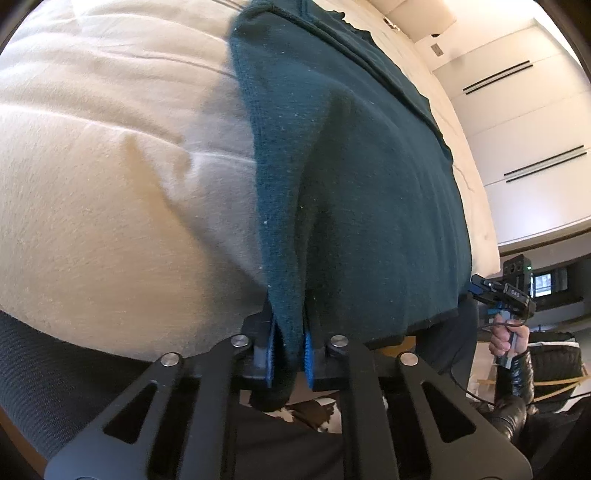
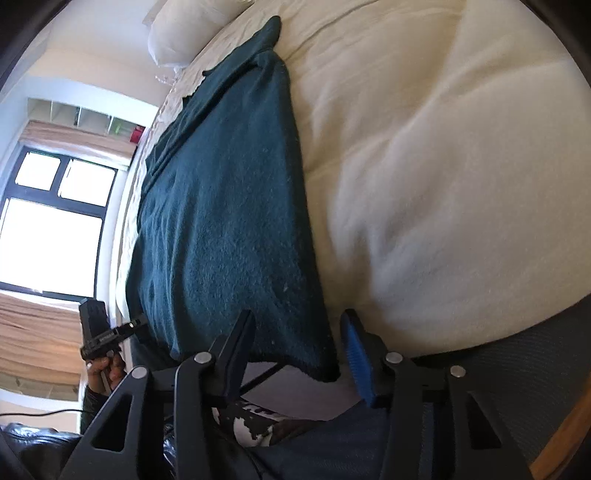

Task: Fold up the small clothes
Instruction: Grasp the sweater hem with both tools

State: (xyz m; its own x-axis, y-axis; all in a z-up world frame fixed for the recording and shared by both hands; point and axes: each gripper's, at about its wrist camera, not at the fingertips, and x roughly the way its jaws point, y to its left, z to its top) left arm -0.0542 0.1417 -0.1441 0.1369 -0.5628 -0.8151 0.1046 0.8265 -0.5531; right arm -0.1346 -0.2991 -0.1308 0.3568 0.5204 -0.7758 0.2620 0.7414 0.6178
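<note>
Garment: a dark teal knitted garment (image 1: 369, 177), lying flat on a cream quilted bed cover (image 1: 110, 184), its near hem at the edge of the bed closest to the person.
Long axis: runs away from both cameras, from the near hem toward the white pillow (image 2: 177, 33) at the far end of the bed.
Left gripper (image 1: 289, 354): jaws pressed together on a puckered fold of the garment's near left corner; cloth fills the gap between the blue pads.
Right gripper (image 2: 299, 354): jaws spread and straddling the near right corner; the hem lies between them, the pads not yet pressing it as far as can be seen.
Deciding relation: both near corners sit directly at the jaws, one per hand, so the likely fold carries the near hem forward along the long axis.
Left view only: the pinch itself, and the right hand (image 1: 508, 338) on its gripper's handle beyond the far corner.
Right view only: the open gap around the right corner, and the garment's full length.
</note>
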